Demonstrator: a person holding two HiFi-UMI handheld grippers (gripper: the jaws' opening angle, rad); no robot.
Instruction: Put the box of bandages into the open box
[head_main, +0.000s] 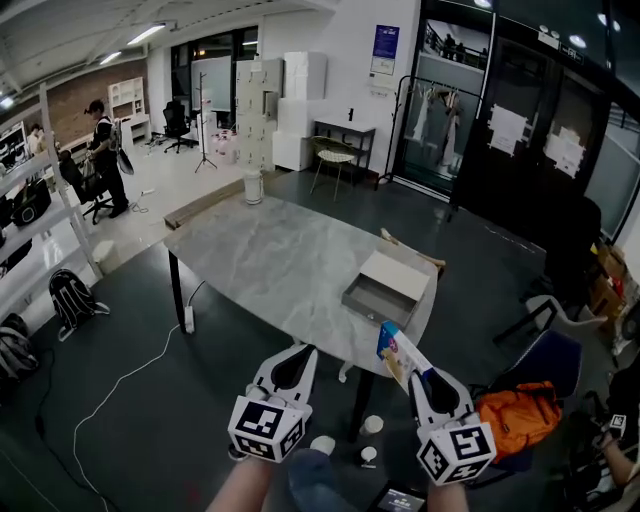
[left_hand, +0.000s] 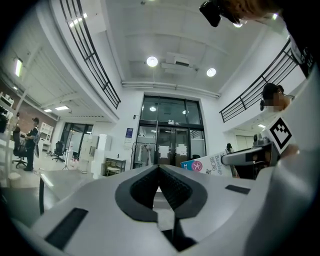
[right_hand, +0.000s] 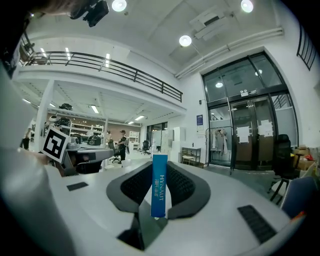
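Note:
My right gripper (head_main: 418, 378) is shut on the box of bandages (head_main: 400, 356), a white and blue carton held tilted just off the table's near corner. In the right gripper view the carton's blue edge (right_hand: 159, 185) stands upright between the two dark pads. The open box (head_main: 386, 287), a shallow grey cardboard box with its lid folded back, lies on the grey marble table (head_main: 270, 265) near its right edge, beyond the carton. My left gripper (head_main: 293, 371) hangs below the table's near edge, shut with nothing in it; its pads (left_hand: 172, 187) meet. The carton (left_hand: 202, 165) also shows at the right in the left gripper view.
An orange bag (head_main: 520, 415) lies on a dark chair at the right. White cups (head_main: 371, 425) stand on the dark floor under the table's near edge. A white cable (head_main: 120, 380) runs across the floor at the left. A person (head_main: 103, 150) stands far back left by shelves.

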